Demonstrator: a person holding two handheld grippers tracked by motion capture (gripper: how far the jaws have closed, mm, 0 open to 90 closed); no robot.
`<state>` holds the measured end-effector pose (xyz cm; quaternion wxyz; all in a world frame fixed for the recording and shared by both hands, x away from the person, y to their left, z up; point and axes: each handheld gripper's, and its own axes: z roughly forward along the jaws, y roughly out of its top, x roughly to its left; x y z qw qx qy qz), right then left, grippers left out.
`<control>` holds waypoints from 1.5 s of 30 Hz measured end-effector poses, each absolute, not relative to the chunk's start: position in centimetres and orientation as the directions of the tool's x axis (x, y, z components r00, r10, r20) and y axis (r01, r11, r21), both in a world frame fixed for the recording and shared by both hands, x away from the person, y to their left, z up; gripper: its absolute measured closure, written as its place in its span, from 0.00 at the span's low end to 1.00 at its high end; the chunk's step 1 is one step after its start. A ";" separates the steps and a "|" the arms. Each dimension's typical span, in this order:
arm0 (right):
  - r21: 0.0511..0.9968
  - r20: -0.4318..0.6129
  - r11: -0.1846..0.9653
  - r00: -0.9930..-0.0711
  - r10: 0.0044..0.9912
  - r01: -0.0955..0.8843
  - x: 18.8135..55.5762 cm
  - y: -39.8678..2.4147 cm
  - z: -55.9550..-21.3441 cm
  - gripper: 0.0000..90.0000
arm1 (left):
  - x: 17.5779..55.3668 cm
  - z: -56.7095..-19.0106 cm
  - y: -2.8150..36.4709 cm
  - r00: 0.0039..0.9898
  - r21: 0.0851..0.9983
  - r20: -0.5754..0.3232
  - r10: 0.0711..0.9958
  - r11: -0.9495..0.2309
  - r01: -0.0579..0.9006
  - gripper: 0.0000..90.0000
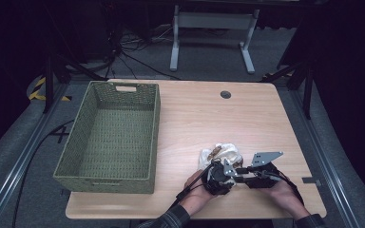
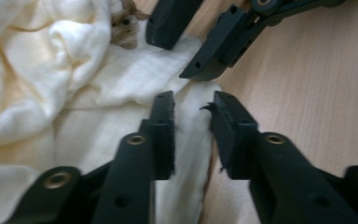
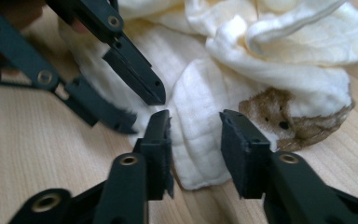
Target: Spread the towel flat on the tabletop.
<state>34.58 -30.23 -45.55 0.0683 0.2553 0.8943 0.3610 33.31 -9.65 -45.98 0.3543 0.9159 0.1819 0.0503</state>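
Note:
A crumpled cream cloth (image 1: 223,153) with a brown animal print lies on the wooden table (image 1: 204,114), near its front edge. Both grippers meet at the cloth's near side. My left gripper (image 1: 232,173) (image 2: 193,105) is shut on a narrow fold at the edge of the cloth (image 2: 74,107). My right gripper (image 1: 241,170) (image 3: 196,121) straddles a rounded corner of the cloth (image 3: 284,42); its pads stand a little apart from the fabric. The animal print (image 3: 284,119) sits just right of the right jaw. Each gripper's jaws appear in the other's view, close by.
A large green woven basket (image 1: 109,183) with nothing in it stands on the left half of the table. A round cable hole (image 1: 225,94) sits near the far edge. Bare wood lies between the basket and the cloth. A white desk frame (image 1: 209,23) stands on the floor beyond.

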 end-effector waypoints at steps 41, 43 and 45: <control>0.692 0.049 0.539 -0.777 0.628 0.480 34.2 -37.6 -43.9 0.98 | 34.5 -43.1 -2.8 0.874 0.715 -0.106 0.474 -0.575 0.398 0.97; 0.694 0.051 0.533 -0.772 0.634 0.484 34.1 -37.9 -43.9 0.98 | 34.6 -43.0 -2.5 0.872 0.714 -0.109 0.477 -0.573 0.402 0.97; 0.695 0.057 0.519 -0.758 0.649 0.497 34.0 -38.8 -43.9 0.98 | 34.7 -42.9 -2.1 0.867 0.718 -0.108 0.487 -0.565 0.407 0.97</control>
